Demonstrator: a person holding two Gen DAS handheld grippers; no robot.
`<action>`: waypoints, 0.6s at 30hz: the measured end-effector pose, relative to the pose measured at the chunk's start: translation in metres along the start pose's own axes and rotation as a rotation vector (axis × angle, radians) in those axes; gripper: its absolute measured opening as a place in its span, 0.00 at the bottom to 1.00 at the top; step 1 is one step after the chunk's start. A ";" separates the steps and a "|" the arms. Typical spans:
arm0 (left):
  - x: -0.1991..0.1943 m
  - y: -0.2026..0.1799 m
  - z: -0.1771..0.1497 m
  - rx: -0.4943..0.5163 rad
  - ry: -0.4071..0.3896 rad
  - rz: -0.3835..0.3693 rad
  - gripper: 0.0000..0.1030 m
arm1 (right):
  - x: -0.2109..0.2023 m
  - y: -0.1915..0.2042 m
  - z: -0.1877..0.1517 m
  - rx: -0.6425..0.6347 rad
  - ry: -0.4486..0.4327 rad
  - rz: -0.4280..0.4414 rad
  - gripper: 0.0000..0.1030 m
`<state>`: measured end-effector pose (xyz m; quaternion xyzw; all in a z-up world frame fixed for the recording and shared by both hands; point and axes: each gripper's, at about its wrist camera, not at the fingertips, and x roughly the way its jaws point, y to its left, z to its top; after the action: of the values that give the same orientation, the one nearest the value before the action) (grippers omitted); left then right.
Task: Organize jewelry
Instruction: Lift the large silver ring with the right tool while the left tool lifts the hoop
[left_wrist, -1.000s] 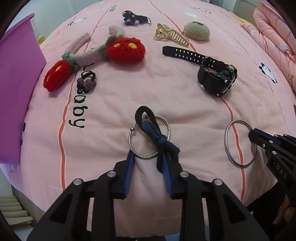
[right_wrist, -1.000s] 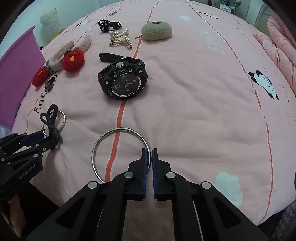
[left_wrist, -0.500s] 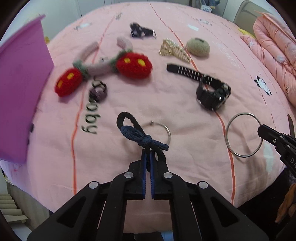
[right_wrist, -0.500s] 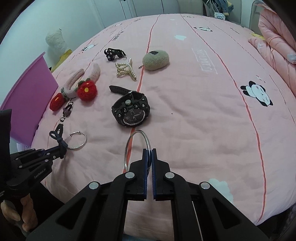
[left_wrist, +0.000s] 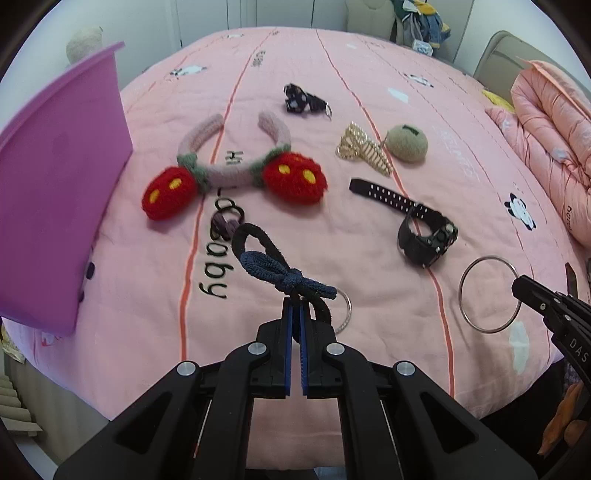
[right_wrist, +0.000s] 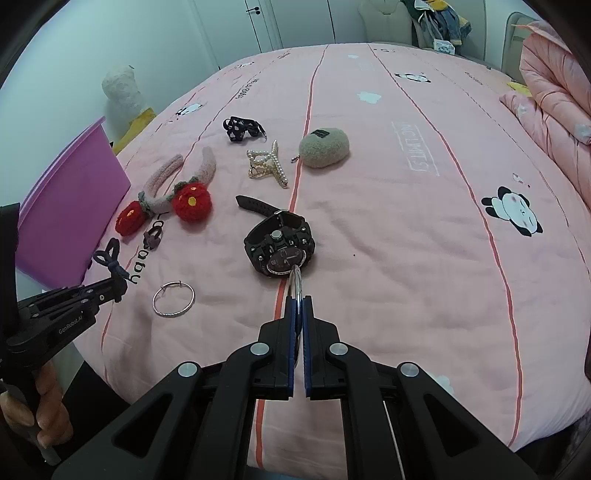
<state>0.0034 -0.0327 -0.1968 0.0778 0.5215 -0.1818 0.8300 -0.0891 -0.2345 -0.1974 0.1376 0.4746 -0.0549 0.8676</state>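
Note:
My left gripper (left_wrist: 296, 314) is shut on a black and navy hair tie (left_wrist: 275, 267) and holds it above the pink bed; it also shows in the right wrist view (right_wrist: 110, 260). My right gripper (right_wrist: 298, 301) is shut on a large silver bangle (right_wrist: 295, 282), seen edge-on, lifted above the black watch (right_wrist: 280, 245). In the left wrist view the bangle (left_wrist: 489, 293) hangs from the right gripper (left_wrist: 521, 288). A smaller silver hoop (right_wrist: 173, 299) lies on the bed between the grippers. A purple bin (left_wrist: 55, 177) stands at the left edge.
On the bed (right_wrist: 406, 221) lie a crochet strawberry headband (left_wrist: 232, 173), a small purple hair tie (left_wrist: 225, 221), a pearl claw clip (right_wrist: 266, 164), a beige pouch (right_wrist: 324, 147), and a black spotted bow (right_wrist: 238, 127). A folded pink quilt (right_wrist: 554, 92) lies at the right.
The left gripper closed on the hair tie and lifted it off the small hoop. The right gripper lifted the large bangle from the bed. Both grippers rose and pulled back.

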 end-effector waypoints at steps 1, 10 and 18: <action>0.004 -0.001 -0.002 0.001 0.013 -0.007 0.03 | 0.002 -0.001 -0.001 0.007 0.006 0.003 0.03; 0.031 -0.011 -0.006 0.015 0.104 -0.065 0.04 | 0.014 -0.012 -0.008 0.045 0.044 0.020 0.04; 0.049 -0.016 -0.006 0.007 0.120 -0.063 0.94 | 0.019 -0.020 -0.008 0.065 0.046 0.023 0.04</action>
<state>0.0113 -0.0562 -0.2424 0.0753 0.5718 -0.2046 0.7909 -0.0892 -0.2505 -0.2212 0.1722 0.4907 -0.0572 0.8522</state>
